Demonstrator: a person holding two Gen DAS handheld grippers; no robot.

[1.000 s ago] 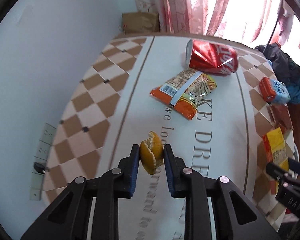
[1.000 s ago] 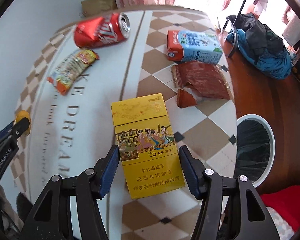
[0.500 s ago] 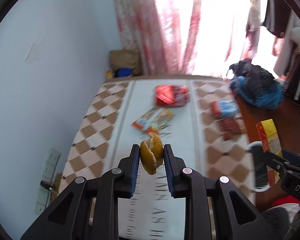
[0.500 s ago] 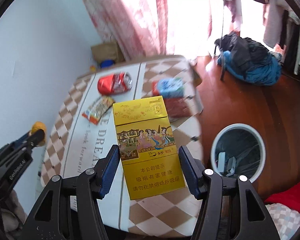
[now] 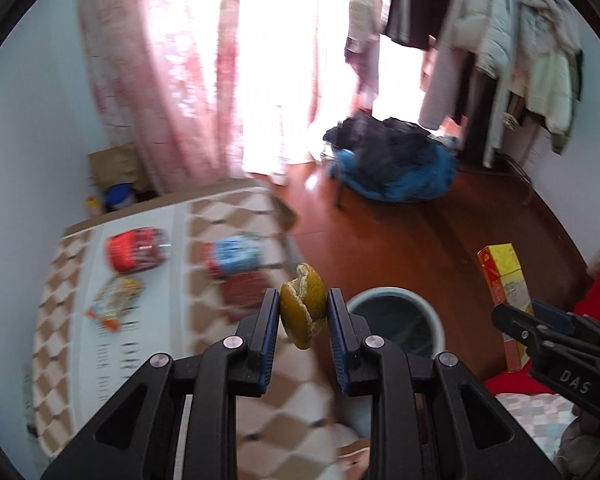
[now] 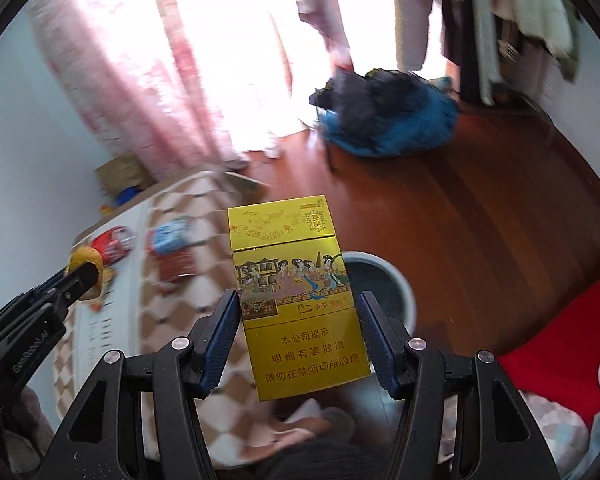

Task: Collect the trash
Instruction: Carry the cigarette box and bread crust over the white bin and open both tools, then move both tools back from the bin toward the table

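My left gripper (image 5: 302,312) is shut on a piece of yellow-green orange peel (image 5: 303,305), held in the air near the table's right edge. My right gripper (image 6: 296,320) is shut on a yellow cigarette box (image 6: 296,296), also seen from the side in the left wrist view (image 5: 502,284). A round white trash bin (image 5: 396,320) with a dark liner stands on the floor just right of the peel; in the right wrist view the bin (image 6: 388,292) is partly hidden behind the box. On the table lie a red cola can (image 5: 134,250), an orange snack bag (image 5: 114,300), a blue-white carton (image 5: 234,256) and a brown wrapper (image 5: 242,292).
The checkered tablecloth (image 5: 204,336) covers a low table on the left. A blue and black pile of bags (image 5: 392,168) lies on the red-brown wooden floor (image 5: 420,236). Pink curtains (image 5: 160,80) hang behind, clothes (image 5: 500,40) on a rack at the right, red fabric (image 6: 560,320) at lower right.
Both grippers have risen from the table and swung right toward the bin, still holding the peel and the cigarette box. The table items now sit farther left and smaller.
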